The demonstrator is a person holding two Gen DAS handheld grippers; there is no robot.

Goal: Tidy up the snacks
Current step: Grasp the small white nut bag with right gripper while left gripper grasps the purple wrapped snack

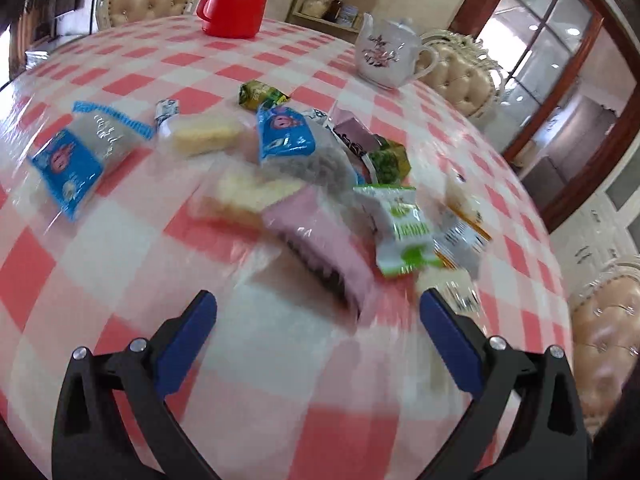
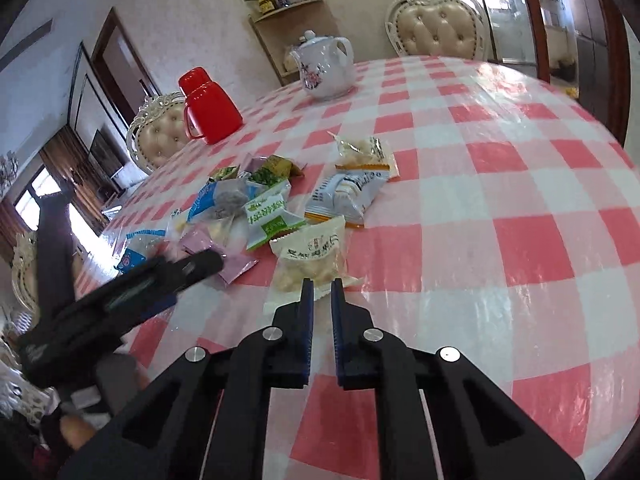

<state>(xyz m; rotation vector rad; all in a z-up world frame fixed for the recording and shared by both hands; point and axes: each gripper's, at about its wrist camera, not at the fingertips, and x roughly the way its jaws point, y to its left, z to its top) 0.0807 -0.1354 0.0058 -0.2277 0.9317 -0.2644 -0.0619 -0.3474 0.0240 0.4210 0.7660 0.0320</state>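
The snacks lie in a loose pile in the middle of the round table (image 2: 520, 208), which has a red and white check cloth. The right gripper (image 2: 322, 285) has its two blue fingers pulled in close together with only a thin slit left, and nothing sits in that slit. Right past its tips lies a clear pack of pale round bites (image 2: 310, 258), so close that the tips seem to touch the pack's near edge, though the curved view makes that hard to be sure of. The pack's long side runs away from the tips, up toward the pile, so it lies almost in line with the fingers. To grab it, the right gripper will have to spread its fingers first. The left gripper (image 1: 318, 312) is spread wide and holds nothing. A pink pack (image 1: 320, 236) lies just ahead of it, between the two fingers but a bit beyond them, and its long side slants from the far left down to the near right. This view is blurry. So each hand has its own pack close by: the right one is nearer the pale bites, and the left one is nearer the pink pack. The red jug (image 2: 210, 104) and the white teapot (image 2: 326, 66) stand well behind the pile
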